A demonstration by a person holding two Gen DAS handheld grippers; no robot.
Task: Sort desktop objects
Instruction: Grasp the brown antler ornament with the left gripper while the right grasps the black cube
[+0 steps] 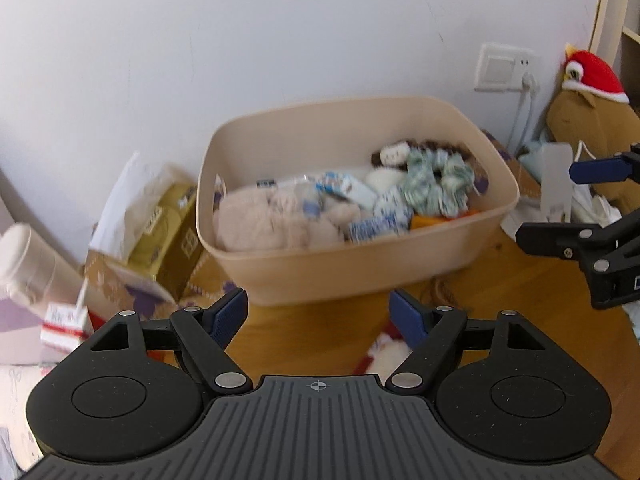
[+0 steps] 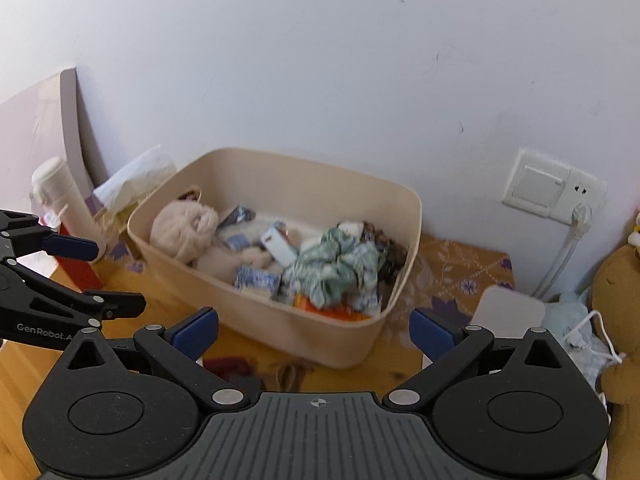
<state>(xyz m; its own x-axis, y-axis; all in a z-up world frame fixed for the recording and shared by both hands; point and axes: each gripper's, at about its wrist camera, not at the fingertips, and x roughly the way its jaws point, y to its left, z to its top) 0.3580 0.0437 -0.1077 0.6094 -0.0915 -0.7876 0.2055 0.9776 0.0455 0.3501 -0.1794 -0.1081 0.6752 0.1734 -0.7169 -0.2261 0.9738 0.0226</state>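
Note:
A beige bin [image 1: 360, 268] [image 2: 320, 332] stands on the wooden desk against the wall. It holds a beige plush toy [image 1: 272, 220] [image 2: 184, 232], a green-and-white cloth [image 1: 436, 184] [image 2: 336, 268] and several small packets. My left gripper [image 1: 318, 318] [image 2: 120, 278] hovers open in front of the bin's near wall, with nothing between its fingers. My right gripper [image 2: 314, 332] [image 1: 546, 204] is open wide and empty, just right of the bin. A small red-and-white item [image 1: 384, 354] [image 2: 232, 364] lies on the desk below the grippers.
A white bottle [image 1: 28, 264] [image 2: 52, 192], a gold tissue box [image 1: 168, 232] and a red-and-white box [image 1: 64, 324] crowd the bin's left. On the right are a wall socket [image 2: 560, 192], a white box [image 2: 508, 312] and a brown plush in a red hat [image 1: 588, 112].

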